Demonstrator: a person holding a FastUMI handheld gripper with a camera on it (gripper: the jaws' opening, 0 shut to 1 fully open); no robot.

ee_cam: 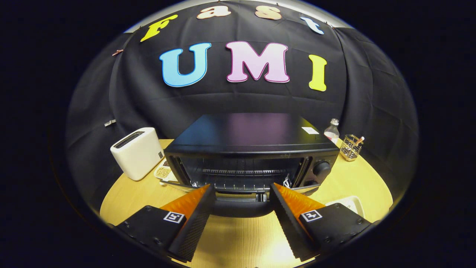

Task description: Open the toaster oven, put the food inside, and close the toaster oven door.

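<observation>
1. A black toaster oven (253, 149) sits in the middle of the round wooden table (357, 178), just ahead of the fingers.
2. Its door (241, 206) hangs down open, and the dark curved handle lies between the two fingertips. You can see a wire rack inside the oven.
3. The gripper (241, 191) has its fingers spread wide apart. They hold nothing. Each finger has a bumpy, ridged inner face.
4. A round black knob (322, 168) is on the oven's right side. A small white sticker (310, 130) is on the smooth, shiny top, too small to read.
5. A white boxy toaster (137, 152) with a slot on top stands to the left of the oven.
6. Between the toaster and the oven is a small white tray (163, 172) with little pale round bits of food in it.
7. Behind the oven on the right is a clear bottle (331, 131), and beside it a wire basket (351, 147) with a stick in it.
8. A white dish (349, 203) peeks out past the right finger. I cannot tell what is in it.
</observation>
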